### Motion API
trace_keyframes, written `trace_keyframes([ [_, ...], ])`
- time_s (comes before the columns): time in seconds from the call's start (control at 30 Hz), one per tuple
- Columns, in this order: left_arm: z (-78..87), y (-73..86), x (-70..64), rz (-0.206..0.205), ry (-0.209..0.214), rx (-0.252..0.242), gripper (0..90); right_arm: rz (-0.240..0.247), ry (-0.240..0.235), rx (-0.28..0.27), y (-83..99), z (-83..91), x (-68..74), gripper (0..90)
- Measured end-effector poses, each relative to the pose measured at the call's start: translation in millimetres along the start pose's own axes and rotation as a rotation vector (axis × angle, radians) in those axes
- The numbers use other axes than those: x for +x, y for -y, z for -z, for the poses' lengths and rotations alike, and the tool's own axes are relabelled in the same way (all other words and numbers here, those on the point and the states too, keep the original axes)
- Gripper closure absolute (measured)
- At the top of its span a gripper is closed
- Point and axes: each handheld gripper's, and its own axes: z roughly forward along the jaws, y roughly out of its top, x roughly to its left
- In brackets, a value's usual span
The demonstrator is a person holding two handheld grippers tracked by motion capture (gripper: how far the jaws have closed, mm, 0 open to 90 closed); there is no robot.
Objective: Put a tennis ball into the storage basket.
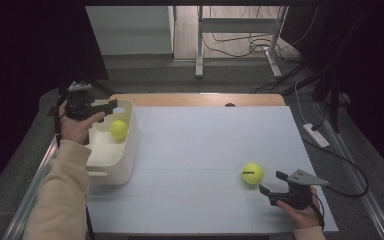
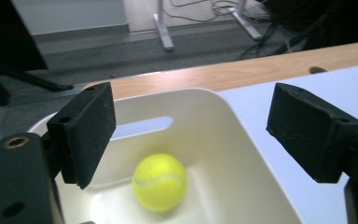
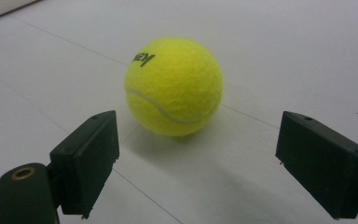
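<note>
The right gripper (image 1: 271, 182) is standing with its jaws spread wide and gripping nothing; in the right gripper view the right gripper (image 3: 193, 163) is facing a yellow tennis ball (image 3: 174, 87) that is sitting just ahead of the jaw tips, apart from both pads, on the white tabletop (image 3: 284, 51). Black lettering is showing on the ball's upper side. In the high view this tennis ball (image 1: 252, 173) is lying well to the right of the cream bin (image 1: 125, 160), with the right hand (image 1: 304, 212) holding the gripper just beyond it, near the tabletop's (image 1: 205, 150) front edge.

The left gripper (image 1: 111, 105) is also standing released, jaws wide apart and empty, hanging over the bin's far left corner. In the left gripper view the left gripper (image 2: 186, 135) is looking down past the bin's rim (image 2: 242, 116), and a second tennis ball (image 2: 160, 182) is resting on the bin's floor below, touching neither jaw. From above, that second ball (image 1: 118, 129) is lying inside the bin near its right wall, just beside the left hand (image 1: 77, 125), whose pale sleeve (image 1: 62, 195) is running along the bin's left side.
</note>
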Motion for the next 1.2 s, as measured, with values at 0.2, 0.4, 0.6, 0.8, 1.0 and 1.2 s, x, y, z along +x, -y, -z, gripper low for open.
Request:
trace_keyframes([
  [0.2, 1.4, 1.8, -6.2, -0.015, 0.048, -0.007, 16.2, -0.001, 0.003, -0.001, 0.3, 0.3, -0.6, 13.2],
  [0.4, 4.0, 3.7, -17.3, -0.036, 0.095, -0.019, 16.3, -0.007, 0.003, -0.001, 0.4, 0.2, -1.3, 13.2],
  [0.6, 6.3, 5.5, -26.8, -0.051, 0.136, -0.033, 16.4, -0.008, 0.004, -0.002, 0.3, -0.5, -2.0, 13.2],
  [0.8, 7.2, 8.1, -38.0, -0.075, 0.182, -0.041, 16.5, -0.011, 0.007, -0.001, 0.6, 0.3, -2.2, 13.2],
  [1.0, 7.3, 10.7, -48.8, -0.098, 0.238, -0.043, 16.5, -0.009, 0.013, 0.0, 0.2, 0.3, -2.3, 13.2],
  [1.2, 7.3, 12.5, -55.9, -0.109, 0.274, -0.048, 16.5, -0.006, 0.017, -0.001, -0.1, 0.0, -1.8, 13.2],
])
